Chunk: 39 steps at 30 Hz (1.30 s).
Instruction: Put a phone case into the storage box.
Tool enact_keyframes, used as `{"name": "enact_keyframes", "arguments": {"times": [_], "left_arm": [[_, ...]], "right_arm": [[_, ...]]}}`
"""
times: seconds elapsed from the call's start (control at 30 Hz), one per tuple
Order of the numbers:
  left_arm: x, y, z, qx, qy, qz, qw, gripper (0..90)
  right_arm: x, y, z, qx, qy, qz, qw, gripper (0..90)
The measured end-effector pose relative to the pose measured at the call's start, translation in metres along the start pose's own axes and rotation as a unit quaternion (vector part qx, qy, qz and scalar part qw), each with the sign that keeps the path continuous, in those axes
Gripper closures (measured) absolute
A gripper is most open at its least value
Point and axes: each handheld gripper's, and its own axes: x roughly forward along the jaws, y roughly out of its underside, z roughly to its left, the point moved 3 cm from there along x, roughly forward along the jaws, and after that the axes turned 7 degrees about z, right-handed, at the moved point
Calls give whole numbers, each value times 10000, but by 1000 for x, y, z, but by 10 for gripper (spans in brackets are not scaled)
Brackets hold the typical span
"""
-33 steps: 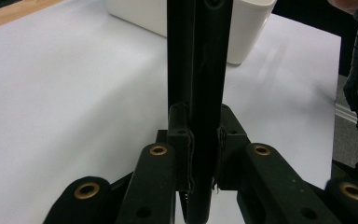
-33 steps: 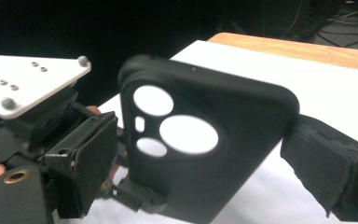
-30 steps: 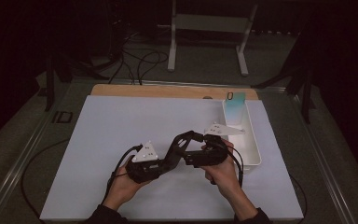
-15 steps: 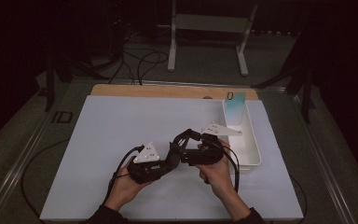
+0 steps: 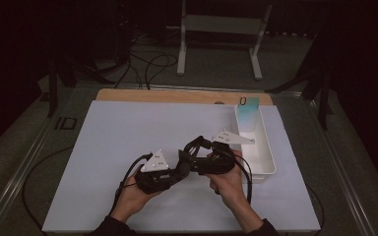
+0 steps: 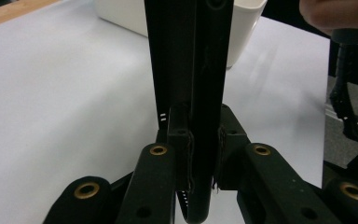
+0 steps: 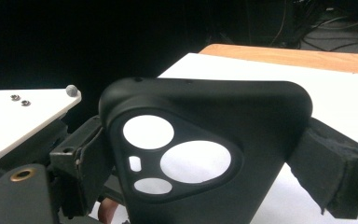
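Observation:
A flat black plastic plate [image 5: 196,145] with three round cut-outs is held just above the middle of the white table top [image 5: 128,132] between both grippers. My left gripper [image 5: 181,164] comes in from the left. In the left gripper view the left gripper [image 6: 200,135] is shut on the plate [image 6: 186,56], which shows edge-on and upright. My right gripper [image 5: 193,156] comes in from the right. In the right gripper view the right gripper [image 7: 205,163] clamps the plate [image 7: 205,105] across its width, with a pad [image 7: 81,154] pressed on each side edge.
A long white bin [image 5: 263,152] lies just right of the hands, with a turquoise card [image 5: 248,112] at its far end. A wooden strip [image 5: 177,96] runs along the table's far edge. A white stand [image 5: 216,24] and cables sit on the floor beyond.

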Motion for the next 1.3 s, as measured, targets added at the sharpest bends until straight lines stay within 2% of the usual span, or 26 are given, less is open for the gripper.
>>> {"name": "enact_keyframes", "arguments": {"times": [0.1,0.2,0.23,0.27,0.3,0.33,0.37,0.4,0.43,0.5,0.53,0.57,0.63,0.7,0.73,0.77,0.8,0.83,0.93,1.1,1.2,1.23,1.3], "left_arm": [[-1,0,1,-22,-33,-31,10000,721],[-2,0,2,-66,-57,-41,10000,573],[-1,0,3,-106,-171,-25,9998,521],[-1,0,3,-106,-171,-25,9998,478],[-1,1,3,-173,-292,-27,9994,436],[-1,1,3,-173,-292,-27,9994,393],[-3,2,4,-276,-432,-79,9987,345],[-3,2,4,-276,-432,-79,9987,309],[-4,3,5,-355,-507,-145,9980,283],[-6,4,6,-389,-544,-164,9976,264],[-7,6,7,-434,-657,-194,9967,237],[-7,6,7,-434,-657,-194,9967,176],[-11,8,9,-483,-854,-236,9949,149],[-11,8,9,-483,-854,-236,9949,137],[-13,10,10,-516,-947,-235,9939,137],[-14,13,12,-552,-1085,-207,9924,96],[-14,13,12,-552,-1085,-207,9924,81],[-17,16,15,-605,-1193,-194,9908,72],[-19,19,17,-627,-1234,-191,9902,56],[-28,31,24,-694,-1403,-197,9875,48],[-28,31,24,-694,-1403,-197,9875,43],[-35,37,28,-708,-1429,-254,9869,43],[-38,41,29,-672,-1469,-232,9866,17]], "right_arm": [[0,0,2,-47,8,16,10000,139],[0,0,2,-66,28,32,10000,139],[1,0,1,-80,66,44,9999,139],[1,0,1,-80,66,44,9999,139],[1,1,1,-78,75,37,9999,139],[1,1,1,-78,75,37,9999,139],[0,0,1,-80,105,36,9999,139],[0,0,1,-80,105,36,9999,139],[0,0,0,-110,165,36,9998,139],[0,1,0,-121,179,37,9998,139],[0,1,0,-140,188,40,9997,139],[0,1,0,-140,188,40,9997,139],[0,1,0,-190,233,53,9995,139],[0,1,0,-191,238,55,9995,139],[0,1,0,-191,238,55,9995,139],[0,1,1,-212,289,63,9993,139],[0,1,1,-212,289,63,9993,139],[0,1,1,-244,317,58,9992,139],[-1,1,0,-253,326,66,9991,139],[-2,1,-1,-306,346,85,9989,139],[-3,1,-1,-335,356,88,9988,139],[-3,1,-1,-335,356,88,9988,139],[-4,0,-2,-341,390,103,9986,139]]}}
